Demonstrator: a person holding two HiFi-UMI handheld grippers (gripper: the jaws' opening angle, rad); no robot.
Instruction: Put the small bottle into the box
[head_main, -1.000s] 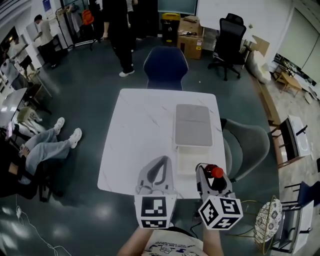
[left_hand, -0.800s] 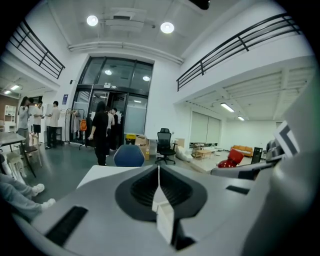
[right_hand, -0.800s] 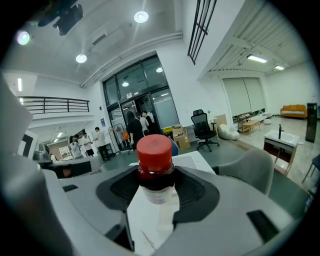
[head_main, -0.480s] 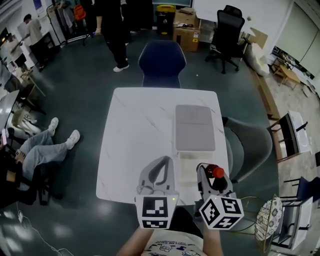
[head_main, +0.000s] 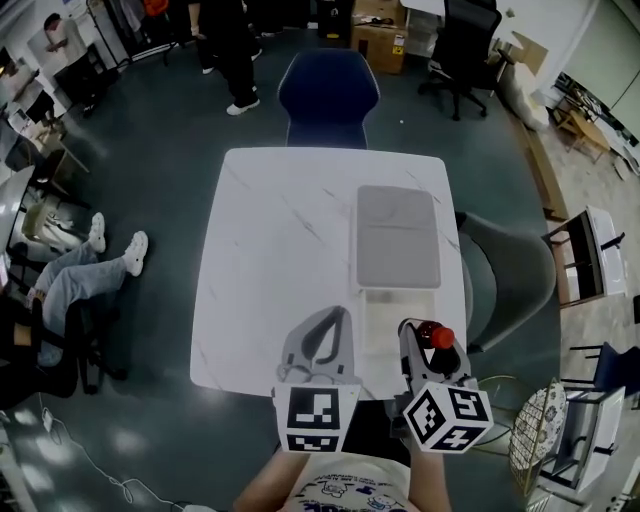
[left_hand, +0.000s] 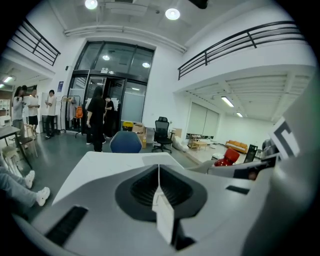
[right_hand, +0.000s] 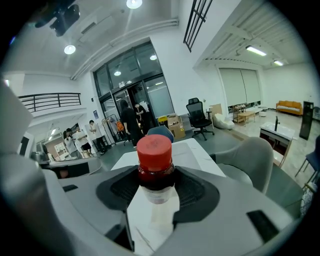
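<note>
A small bottle with a red cap (head_main: 436, 338) stands upright between the jaws of my right gripper (head_main: 422, 340), which is shut on it near the table's front right edge. In the right gripper view the bottle (right_hand: 154, 165) fills the middle, clamped at the neck by my right gripper (right_hand: 155, 187). The white open box (head_main: 372, 322) lies just left of and beyond the bottle, with its grey lid (head_main: 397, 238) flat behind it. My left gripper (head_main: 324, 328) hovers at the front edge, left of the box. In its own view the left gripper (left_hand: 159, 180) is shut on nothing.
The white marble table (head_main: 270, 260) has a blue chair (head_main: 327, 92) at its far side and a grey chair (head_main: 510, 280) at its right. People stand and sit on the floor to the left and beyond. A wire basket (head_main: 540, 440) sits at lower right.
The head view has tilted, so the table sits a little higher and nearer in the frame. Both grippers keep their places at the front edge, the bottle still held.
</note>
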